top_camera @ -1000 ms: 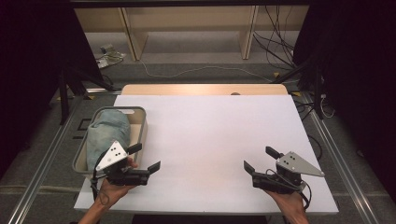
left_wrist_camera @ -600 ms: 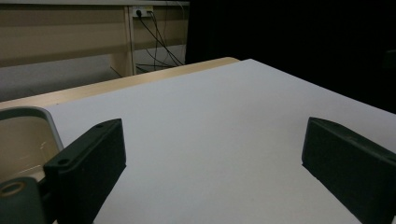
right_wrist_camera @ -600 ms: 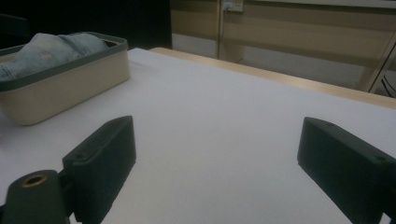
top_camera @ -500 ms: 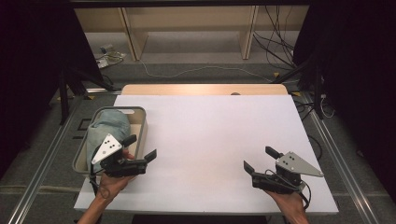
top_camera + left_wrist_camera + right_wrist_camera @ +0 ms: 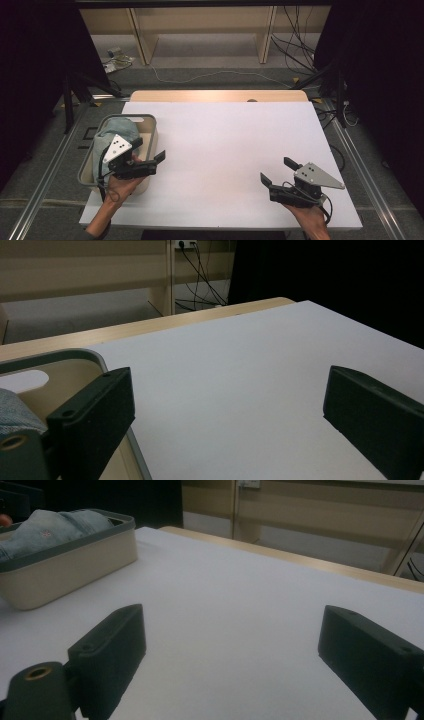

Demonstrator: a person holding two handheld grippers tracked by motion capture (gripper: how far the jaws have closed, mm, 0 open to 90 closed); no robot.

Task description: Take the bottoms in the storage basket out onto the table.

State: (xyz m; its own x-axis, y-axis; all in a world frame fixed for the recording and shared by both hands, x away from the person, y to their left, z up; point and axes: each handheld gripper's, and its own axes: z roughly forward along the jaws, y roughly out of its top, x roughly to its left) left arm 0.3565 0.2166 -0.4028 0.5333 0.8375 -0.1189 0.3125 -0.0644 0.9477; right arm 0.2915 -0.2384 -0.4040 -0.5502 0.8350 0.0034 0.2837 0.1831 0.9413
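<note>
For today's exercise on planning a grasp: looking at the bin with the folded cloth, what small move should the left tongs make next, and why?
Probably swing the left tongs left and down toward the blue cloth in the bin. Their jaws are open and empty, hovering at the bin's right wall, pointing away over the bare table.

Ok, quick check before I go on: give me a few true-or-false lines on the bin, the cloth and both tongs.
1. The left tongs are open. True.
2. The blue cloth lies on the bare table. False: it sits inside the beige bin.
3. The right tongs are shut on the cloth. False: they are open and empty, over the white table near its right front.
4. The bin stands at the table's left side. True.
5. The left tongs hang over the bin's right rim. True, as the high view shows it.
</note>
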